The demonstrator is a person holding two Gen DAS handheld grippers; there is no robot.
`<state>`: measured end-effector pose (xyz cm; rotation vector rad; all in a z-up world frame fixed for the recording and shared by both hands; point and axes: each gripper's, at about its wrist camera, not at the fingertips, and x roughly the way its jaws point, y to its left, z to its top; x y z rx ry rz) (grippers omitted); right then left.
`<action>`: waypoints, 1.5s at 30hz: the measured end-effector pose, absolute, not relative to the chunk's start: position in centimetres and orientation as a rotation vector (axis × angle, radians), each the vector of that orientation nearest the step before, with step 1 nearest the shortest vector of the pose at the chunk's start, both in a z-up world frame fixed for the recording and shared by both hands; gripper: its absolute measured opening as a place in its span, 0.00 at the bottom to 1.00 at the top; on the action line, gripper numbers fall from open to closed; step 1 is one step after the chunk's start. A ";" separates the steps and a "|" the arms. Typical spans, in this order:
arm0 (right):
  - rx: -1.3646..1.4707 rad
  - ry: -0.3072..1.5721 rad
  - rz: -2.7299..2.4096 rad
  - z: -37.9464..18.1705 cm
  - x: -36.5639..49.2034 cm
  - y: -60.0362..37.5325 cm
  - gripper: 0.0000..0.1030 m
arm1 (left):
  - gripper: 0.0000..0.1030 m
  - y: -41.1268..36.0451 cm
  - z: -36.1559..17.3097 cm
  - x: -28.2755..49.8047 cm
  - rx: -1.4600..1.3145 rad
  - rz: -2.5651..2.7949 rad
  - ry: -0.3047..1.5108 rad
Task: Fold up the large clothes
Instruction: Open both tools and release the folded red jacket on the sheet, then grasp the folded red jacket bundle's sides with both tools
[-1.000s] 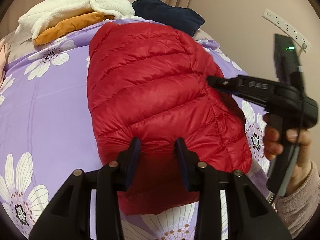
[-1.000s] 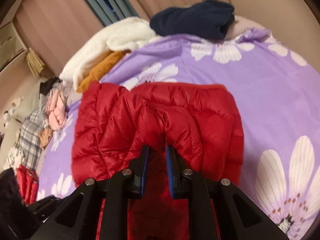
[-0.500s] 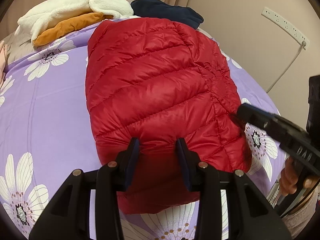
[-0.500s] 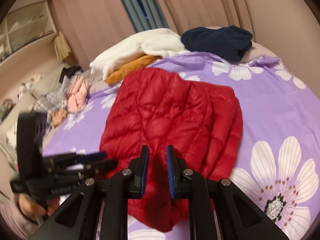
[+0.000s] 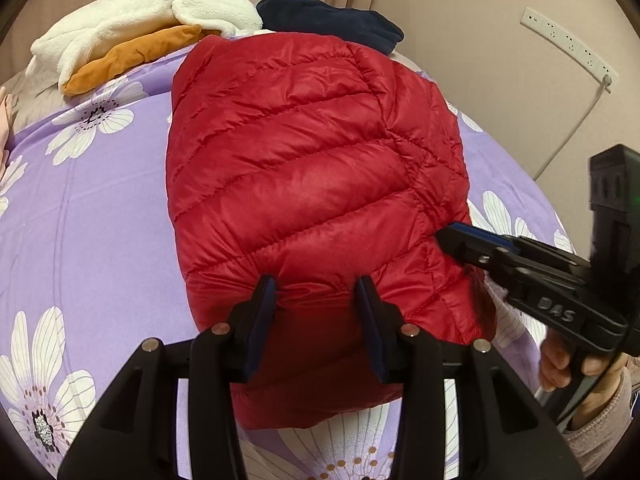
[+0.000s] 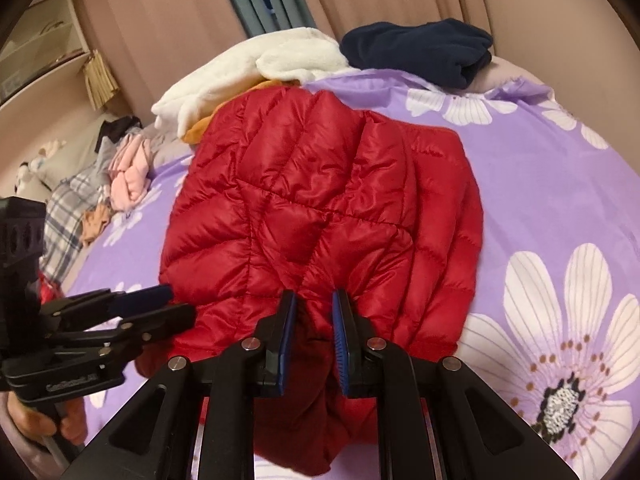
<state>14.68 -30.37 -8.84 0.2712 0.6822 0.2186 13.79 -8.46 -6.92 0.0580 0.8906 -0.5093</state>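
Two grippers work one red puffer jacket point(image 5: 304, 184), which lies folded into a compact bundle near the middle of a purple flowered bedspread point(image 5: 80, 208). Left gripper point(image 5: 316, 292) sits at the jacket's near edge, jaws spread wide with the padded hem bulging between them; nothing is pinched, so it looks poised either to take hold or to press the bundle flat. Right gripper point(image 6: 314, 308) comes in at the jacket's right side (seen in the left wrist view as a black tool touching the quilted edge). Its jaws stand a narrow gap apart with a ridge of red fabric rising between the blue pads point(image 6: 289, 336); whether that fabric is truly clamped I cannot tell.

Far edge of the bed holds a white fleece point(image 5: 152, 4), an orange garment point(image 5: 132, 56) tucked under it, and a dark navy one point(image 5: 328, 20), likely set aside there to leave folding room. More loose clothes point(image 6: 100, 192) lie heaped off the far left side.

Judgement: fold nearly complete; puffy fill will spring back unless held down.
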 end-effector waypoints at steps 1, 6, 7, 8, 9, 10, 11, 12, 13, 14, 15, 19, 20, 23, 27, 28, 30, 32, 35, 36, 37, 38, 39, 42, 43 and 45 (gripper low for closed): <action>0.267 0.669 0.224 -8.4 14.1 -30.4 0.14 | 0.39 -8.4 -6.9 13.8 0.057 -0.509 0.890; 0.260 0.635 0.298 -7.4 12.2 -30.2 0.15 | 0.39 -8.4 -6.8 13.6 0.049 -0.509 0.888; 0.260 0.638 0.315 -7.5 12.0 -30.0 0.15 | 0.39 -8.4 -6.8 13.6 0.049 -0.509 0.888; 0.256 0.645 0.324 -7.6 11.8 -29.8 0.15 | 0.39 -8.4 -6.8 13.6 0.049 -0.508 0.888; 0.246 0.654 0.326 -7.9 11.8 -29.5 0.15 | 0.39 -8.4 -6.8 13.6 0.049 -0.508 0.887; 0.235 0.662 0.326 -8.1 11.7 -29.2 0.15 | 0.39 -8.4 -6.8 13.6 0.049 -0.508 0.887; 0.222 0.676 0.323 -8.6 11.8 -28.9 0.15 | 0.39 -8.4 -6.9 13.6 0.050 -0.508 0.888; 0.216 0.689 0.318 -8.9 12.0 -28.8 0.15 | 0.39 -8.4 -6.9 13.6 0.050 -0.508 0.888; 0.209 0.708 0.306 -9.4 12.3 -28.6 0.15 | 0.39 -8.4 -6.9 13.6 0.051 -0.508 0.889; 0.207 0.726 0.296 -10.0 12.6 -28.5 0.15 | 0.39 -8.4 -6.9 13.6 0.052 -0.509 0.890; 0.212 0.738 0.292 -10.5 12.9 -28.5 0.15 | 0.39 -8.4 -6.9 13.6 0.056 -0.509 0.890; 0.235 0.761 0.291 -11.7 13.8 -28.4 0.15 | 0.41 -8.6 -7.1 13.6 0.067 -0.509 0.890; 0.242 0.766 0.290 -11.8 13.9 -28.4 0.15 | 0.42 -8.6 -7.1 13.6 0.068 -0.507 0.890; 0.241 0.764 0.294 -11.7 14.0 -28.4 0.15 | 0.42 -8.4 -6.9 13.5 0.067 -0.505 0.886; 0.260 0.765 0.308 -11.3 13.7 -28.8 0.15 | 0.42 -7.6 -6.4 13.2 0.045 -0.507 0.879; 0.264 0.765 0.311 -11.2 13.5 -28.8 0.15 | 0.43 -7.5 -6.3 13.1 0.043 -0.504 0.875; 0.270 0.766 0.312 -11.0 13.3 -28.8 0.15 | 0.44 -7.1 -6.0 12.7 0.032 -0.503 0.870; 0.275 0.766 0.314 -10.9 13.2 -28.7 0.15 | 0.44 -6.7 -5.7 12.5 0.020 -0.500 0.866; 0.278 0.767 0.312 -10.7 13.0 -28.6 0.15 | 0.45 -5.8 -5.3 12.4 -0.002 -0.485 0.858; 0.279 0.766 0.312 -10.6 12.9 -28.5 0.15 | 0.46 -5.5 -5.2 12.4 -0.010 -0.478 0.854; 0.281 0.767 0.312 -10.6 12.9 -28.5 0.15 | 0.48 -5.0 -5.1 12.5 -0.021 -0.471 0.850; 0.285 0.768 0.313 -10.6 12.9 -28.5 0.15 | 0.51 -4.6 -4.9 12.6 -0.034 -0.462 0.847; 0.288 0.768 0.315 -10.6 12.9 -28.5 0.15 | 0.52 -4.2 -4.8 12.8 -0.044 -0.454 0.844; 0.294 0.772 0.316 -10.6 13.0 -28.6 0.16 | 0.56 -2.8 -4.6 13.6 -0.088 -0.432 0.845; 0.296 0.773 0.317 -10.6 13.0 -28.7 0.16 | 0.57 -2.5 -4.6 13.9 -0.101 -0.430 0.847; 0.302 0.775 0.319 -10.6 13.1 -28.9 0.16 | 0.58 -2.2 -4.6 14.4 -0.118 -0.430 0.853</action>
